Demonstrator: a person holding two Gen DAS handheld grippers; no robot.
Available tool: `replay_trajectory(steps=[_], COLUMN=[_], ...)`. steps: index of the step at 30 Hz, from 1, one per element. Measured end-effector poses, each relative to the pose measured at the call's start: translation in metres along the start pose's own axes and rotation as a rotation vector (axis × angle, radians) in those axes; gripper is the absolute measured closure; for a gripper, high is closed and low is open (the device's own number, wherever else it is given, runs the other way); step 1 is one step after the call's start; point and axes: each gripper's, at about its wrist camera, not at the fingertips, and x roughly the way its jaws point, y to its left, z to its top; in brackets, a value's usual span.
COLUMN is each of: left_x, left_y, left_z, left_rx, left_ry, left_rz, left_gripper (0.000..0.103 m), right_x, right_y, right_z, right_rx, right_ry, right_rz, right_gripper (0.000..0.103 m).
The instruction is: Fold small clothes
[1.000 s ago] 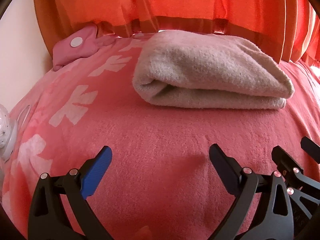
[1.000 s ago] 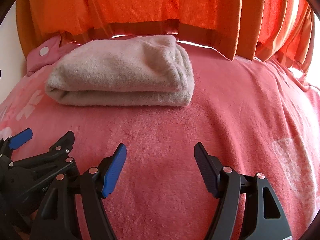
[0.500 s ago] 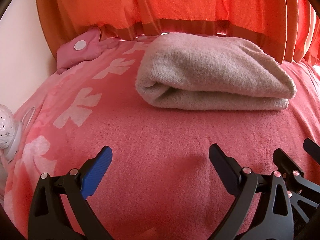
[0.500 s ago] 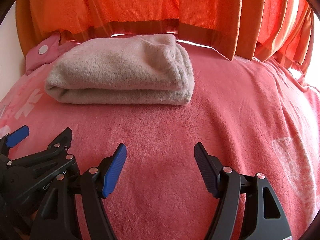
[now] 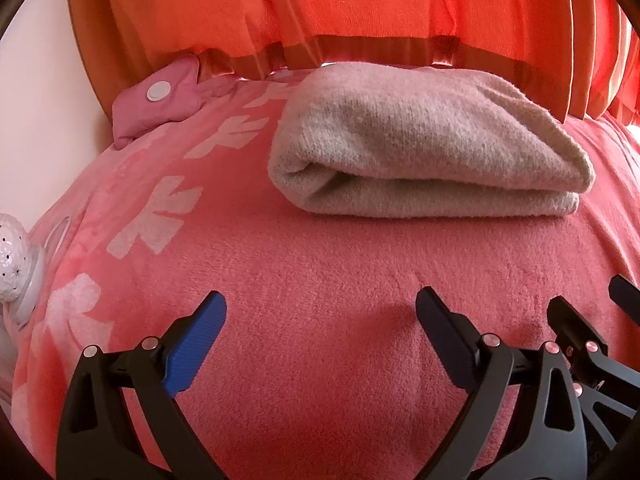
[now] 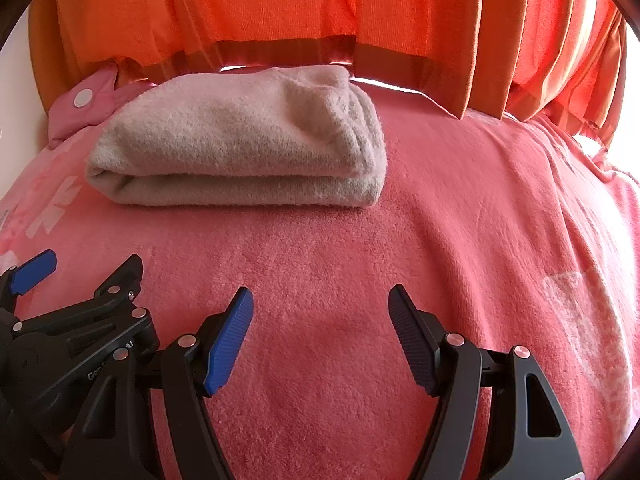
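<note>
A beige knit garment lies folded into a thick rectangle on the pink blanket, near the far edge under the curtain. In the right wrist view the same garment sits up and to the left. My left gripper hovers open over bare blanket, short of the garment's near edge, with nothing between its fingers. My right gripper is also open and empty, close beside the left one. Each appears in the other's view: the right gripper at the right edge, the left gripper at the lower left.
Orange curtains hang just behind the garment. A pink padded piece with a white snap lies at the far left corner. A white perforated object sits off the blanket's left edge by a pale wall. Bare blanket spreads right of the garment.
</note>
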Motion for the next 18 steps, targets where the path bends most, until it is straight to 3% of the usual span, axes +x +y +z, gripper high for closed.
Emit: replay_trajectory(steps=[12, 18], left_x=[0.0022, 0.0053], left_y=[-0.0001, -0.0002], left_z=[0.0002, -0.0001], left_rx=[-0.001, 0.006], left_ry=[0.002, 0.012], left_rz=[-0.002, -0.013], left_gripper=[0.01, 0.016], right_x=[0.0014, 0.0014], right_y=[-0.0016, -0.0007], right_z=[-0.001, -0.0015], right_rx=[0.011, 0.012], right_ry=[0.003, 0.003], right_rz=[-0.002, -0.005], right_gripper=[0.035, 0.035])
